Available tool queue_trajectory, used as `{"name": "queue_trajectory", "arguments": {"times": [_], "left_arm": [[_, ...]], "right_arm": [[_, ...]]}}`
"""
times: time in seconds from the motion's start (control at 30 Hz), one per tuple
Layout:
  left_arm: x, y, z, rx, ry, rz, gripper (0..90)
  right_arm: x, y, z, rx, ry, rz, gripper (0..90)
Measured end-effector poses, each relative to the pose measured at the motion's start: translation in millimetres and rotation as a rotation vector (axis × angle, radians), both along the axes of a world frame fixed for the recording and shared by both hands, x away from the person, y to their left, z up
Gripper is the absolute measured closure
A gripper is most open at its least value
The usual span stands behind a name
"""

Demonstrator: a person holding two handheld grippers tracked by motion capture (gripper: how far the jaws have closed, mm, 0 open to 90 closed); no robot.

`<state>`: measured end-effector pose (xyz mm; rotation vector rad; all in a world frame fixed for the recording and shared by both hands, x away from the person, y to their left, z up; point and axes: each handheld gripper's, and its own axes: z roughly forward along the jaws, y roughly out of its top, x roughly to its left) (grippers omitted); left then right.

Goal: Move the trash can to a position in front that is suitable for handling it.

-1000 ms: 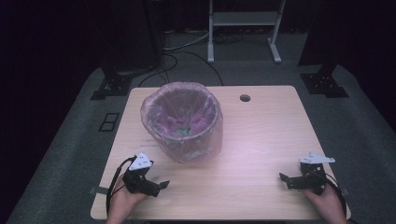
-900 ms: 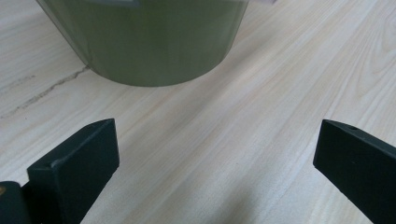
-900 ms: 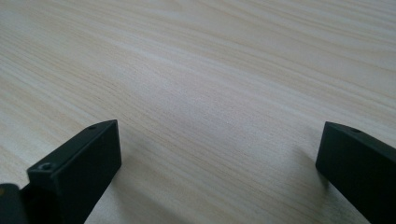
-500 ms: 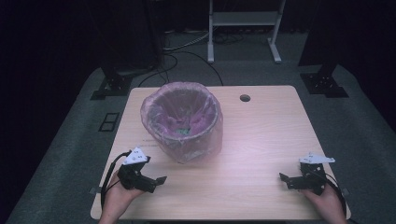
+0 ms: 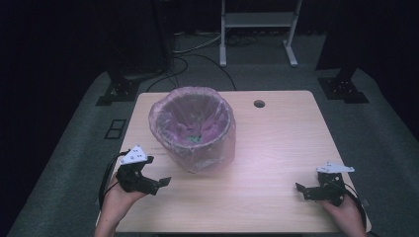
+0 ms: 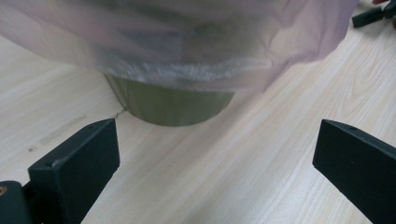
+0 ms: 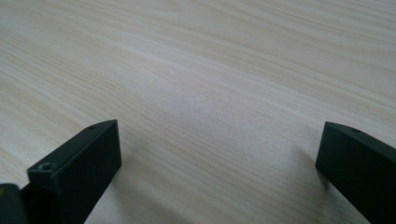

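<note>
Bin w/ pink liner, L gripper near, jaws wide apart.

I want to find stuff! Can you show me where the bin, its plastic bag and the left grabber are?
bin [image 6: 173, 105], left gripper view, on its green side near the bottom.
plastic bag [image 5: 220, 148], high view, on its outer drape.
left gripper [image 5: 157, 183], high view, between its fingertips.

Black grippers with blocky fingers, pale three-cornered top plates, trailing black cables.
</note>
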<state>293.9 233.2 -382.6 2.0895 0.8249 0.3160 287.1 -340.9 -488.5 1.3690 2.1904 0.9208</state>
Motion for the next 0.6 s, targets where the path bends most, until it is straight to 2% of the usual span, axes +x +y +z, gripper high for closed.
{"name": "queue_trajectory", "arguments": {"times": [0.2,0.3,0.6], "left_arm": [[5.8,2.7,17.5,-0.002,-0.015,0.01,0.0],[9.6,5.1,26.3,-0.009,-0.007,0.019,0.0],[17.6,8.6,45.6,-0.011,-0.016,0.029,0.0]], "right_arm": [[0.0,0.0,0.0,0.0,0.0,0.0,0.0],[0.0,0.0,0.0,0.0,0.0,0.0,0.0],[0.0,0.0,0.0,0.0,0.0,0.0,0.0]]}}
